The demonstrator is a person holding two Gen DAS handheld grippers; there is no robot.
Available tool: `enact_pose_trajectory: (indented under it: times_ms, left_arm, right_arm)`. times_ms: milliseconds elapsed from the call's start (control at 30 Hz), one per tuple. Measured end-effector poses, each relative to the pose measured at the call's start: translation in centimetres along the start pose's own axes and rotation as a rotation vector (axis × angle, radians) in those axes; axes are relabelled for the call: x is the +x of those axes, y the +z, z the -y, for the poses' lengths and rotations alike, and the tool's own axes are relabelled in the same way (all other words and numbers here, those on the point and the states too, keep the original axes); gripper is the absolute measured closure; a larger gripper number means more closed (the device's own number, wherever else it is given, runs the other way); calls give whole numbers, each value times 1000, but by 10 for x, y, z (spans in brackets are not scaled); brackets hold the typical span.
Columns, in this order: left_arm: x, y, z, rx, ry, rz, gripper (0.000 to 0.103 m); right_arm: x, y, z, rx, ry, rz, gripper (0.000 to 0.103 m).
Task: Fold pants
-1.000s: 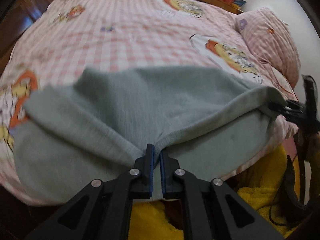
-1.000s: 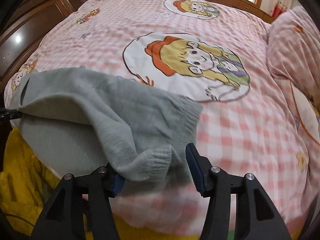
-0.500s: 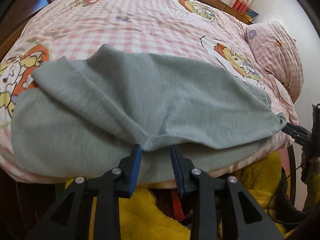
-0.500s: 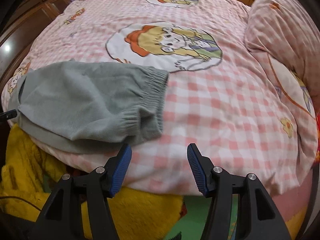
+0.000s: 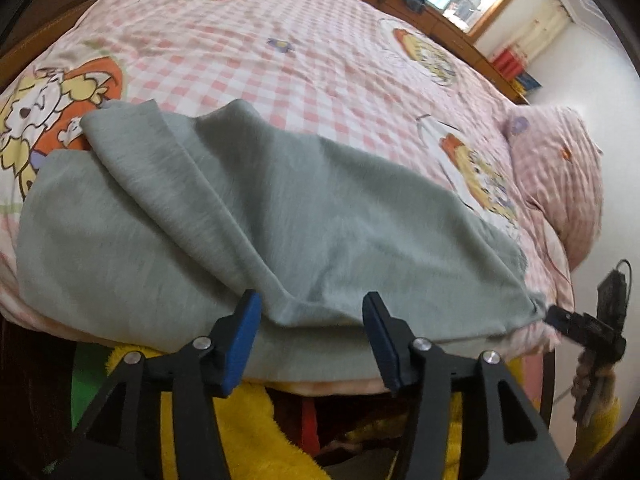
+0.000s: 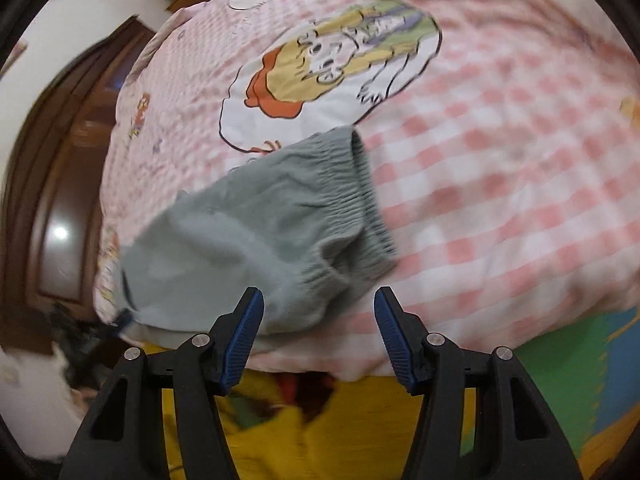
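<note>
Now the left gripper (image 5: pixel 310 322) is opening its jaws off the pants (image 5: pixel 240 216); right gripper (image 6: pixel 318 330) gapes empty; next, smooth the fold just ahead.

The pants (image 5: pixel 248 216) are plain grey-green, and their ribbed waistband (image 6: pixel 360 196) has the same colour. The bed cover (image 5: pixel 256 56) under them has a pink and white check pattern with printed cartoon figures in orange, yellow and white, and the pillow (image 5: pixel 560 168) has a finer pink check. The left tongs (image 5: pixel 311 312) and the right tongs (image 6: pixel 319 320) are black with blue pads, and the fluffy cloth (image 5: pixel 256 432) below the bed edge is bright yellow.
</note>
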State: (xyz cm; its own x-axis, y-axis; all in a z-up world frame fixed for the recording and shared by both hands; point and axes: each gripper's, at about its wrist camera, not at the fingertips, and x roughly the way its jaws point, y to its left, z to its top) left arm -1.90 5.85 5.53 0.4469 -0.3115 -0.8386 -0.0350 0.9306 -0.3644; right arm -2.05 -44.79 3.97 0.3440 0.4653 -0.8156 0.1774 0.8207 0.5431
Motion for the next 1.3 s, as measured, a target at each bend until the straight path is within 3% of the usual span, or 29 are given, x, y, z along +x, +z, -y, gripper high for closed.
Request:
enact_pose_trajectory:
  times_ms: [200,333,400,433,500,533,633,700,800,900,1000,1067,1133,1200,1233,1300]
  left_arm:
    - [17,7,-12,-78,24,-8,47]
    - [23,7,-14,-79,36,-11,47]
    - [26,7,-14,-81,38,-11,48]
    - [27,8,-14,-82,37,-12,49]
    - [27,8,-14,-81,40,-7,69]
    - [27,10,-14,-76,44,0,92]
    - [16,12,-20,-107,-5,32,99]
    - [0,12,-21,-97,2,71,100]
    - [-16,10,-20,-66,33,93,101]
    - [-20,0,-20,-37,62,77,102]
    - [-5,-13,-26,-40,87,16,102]
    - [5,-16,-28,-70,56,-13,102]
    - [10,-15,-24,-73,39,-20,101]
    - [10,-11,-19,-63,46,-17,81]
    - [10,-9,-18,-65,50,-12,61]
    - [7,-3,-16,-79,41,17,47]
  right_arm:
    - [8,9,-6,30,-23,-4,44]
    - [16,17,-5,70,-37,-43,45]
    - [26,19,-4,88,-48,-84,61]
    - [27,20,-5,68,-63,-90,85]
    - [20,28,-13,15,-66,-35,86]
    - [11,34,-17,-6,-47,3,86]
    - [-18,47,-34,-89,8,118,87]
    - [-33,52,-42,-156,26,178,87]
    - [-30,52,-36,-181,61,155,87]
    - [-2,41,-21,-228,-83,78,86]
    - [31,29,-3,-244,-213,16,83]
    - [39,24,7,-236,-235,18,71]
    - [34,23,8,-235,-234,40,69]
    - [26,22,5,-247,-254,67,66]
    - [20,21,3,-258,-271,85,66]
    - [4,19,-4,-276,-304,129,64]
